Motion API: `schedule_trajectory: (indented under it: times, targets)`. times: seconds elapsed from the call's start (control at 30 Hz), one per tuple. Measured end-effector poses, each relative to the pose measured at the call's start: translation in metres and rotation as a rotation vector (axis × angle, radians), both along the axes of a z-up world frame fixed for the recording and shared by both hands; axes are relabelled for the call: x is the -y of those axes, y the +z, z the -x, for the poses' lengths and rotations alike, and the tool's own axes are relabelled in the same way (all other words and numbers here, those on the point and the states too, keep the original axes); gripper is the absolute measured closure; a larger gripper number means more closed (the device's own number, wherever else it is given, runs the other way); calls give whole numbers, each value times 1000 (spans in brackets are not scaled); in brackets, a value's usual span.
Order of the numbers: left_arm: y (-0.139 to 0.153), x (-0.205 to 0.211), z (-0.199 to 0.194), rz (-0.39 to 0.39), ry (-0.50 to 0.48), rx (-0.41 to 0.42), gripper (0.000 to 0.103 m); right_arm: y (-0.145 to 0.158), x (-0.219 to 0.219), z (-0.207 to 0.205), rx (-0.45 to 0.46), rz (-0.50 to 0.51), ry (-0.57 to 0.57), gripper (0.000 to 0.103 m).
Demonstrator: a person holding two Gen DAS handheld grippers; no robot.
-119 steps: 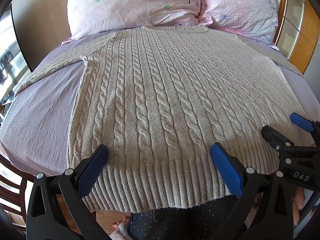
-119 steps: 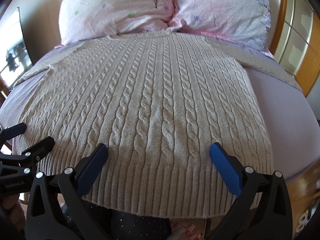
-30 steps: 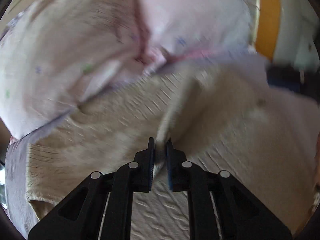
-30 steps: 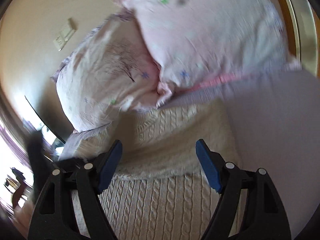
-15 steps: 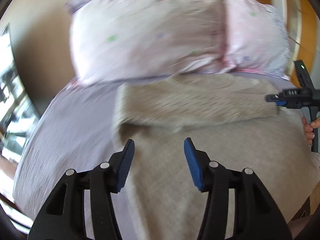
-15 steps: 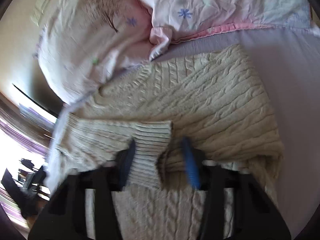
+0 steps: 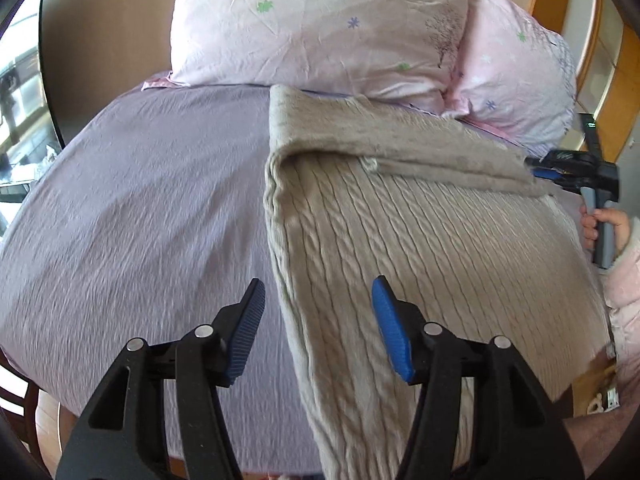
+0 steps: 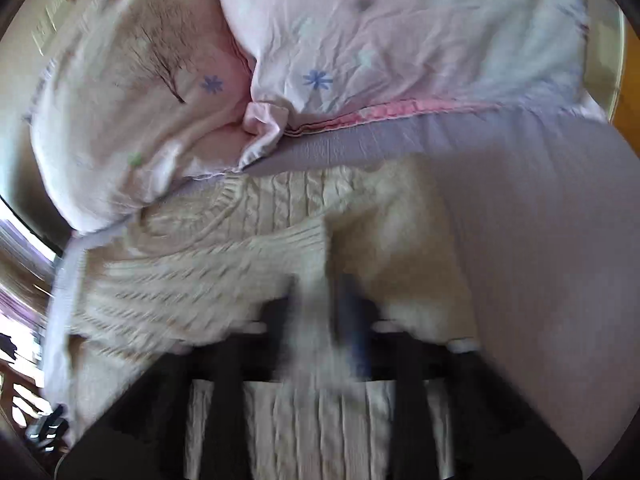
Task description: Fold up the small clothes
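A beige cable-knit sweater (image 7: 420,240) lies on the bed with its left sleeve (image 7: 392,148) folded across the chest. My left gripper (image 7: 318,328) is open and empty, hovering over the sweater's left edge. My right gripper (image 8: 326,312) is blurred in the right wrist view; its jaws look closed on the ribbed cuff of the sleeve (image 8: 304,240) over the sweater (image 8: 320,420). The right gripper also shows in the left wrist view (image 7: 568,168) at the sweater's far right side.
Two pink floral pillows (image 7: 320,28) lie against the headboard behind the sweater. Lilac bedsheet (image 7: 140,220) spreads to the left. A wooden bed frame (image 7: 628,92) stands at the right. The person's hand in a pink sleeve (image 7: 620,248) is at the right edge.
My left gripper has let go of the sleeve, opened and pulled back to the left edge. My right gripper has narrowed its jaws onto the sleeve cuff over the sweater.
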State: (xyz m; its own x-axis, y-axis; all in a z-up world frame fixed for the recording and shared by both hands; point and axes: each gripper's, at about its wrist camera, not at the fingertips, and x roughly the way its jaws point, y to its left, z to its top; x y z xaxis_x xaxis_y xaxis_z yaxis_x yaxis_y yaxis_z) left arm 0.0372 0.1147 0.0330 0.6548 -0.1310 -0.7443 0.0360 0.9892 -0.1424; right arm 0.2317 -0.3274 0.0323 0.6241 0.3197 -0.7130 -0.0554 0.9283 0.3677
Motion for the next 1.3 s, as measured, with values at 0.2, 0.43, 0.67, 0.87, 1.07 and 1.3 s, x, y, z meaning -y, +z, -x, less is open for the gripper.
schedule_trajectory:
  times: [0.2,0.43,0.67,0.87,1.07,1.3]
  targets:
    - [-13,-9,26,89,-15,-22,42,-6,53,88,-39,-4,-8,39]
    - [-14,6,60,159,-95,-16,46,-38,61,171,-118,-169,127,67]
    - [-19,9,85,225,-107,-58,86,-49,48,225,-111,-314,301,96]
    - [-1,0,67,313,-113,-15,93,-1,77,217,105,-488,223,97]
    - [49,-39,-20,428,-3,101,94,23,88,156,181,-638,147,97]
    - [61,-42,-154,360,66,80,94,27,85,24,174,-697,-5,97]
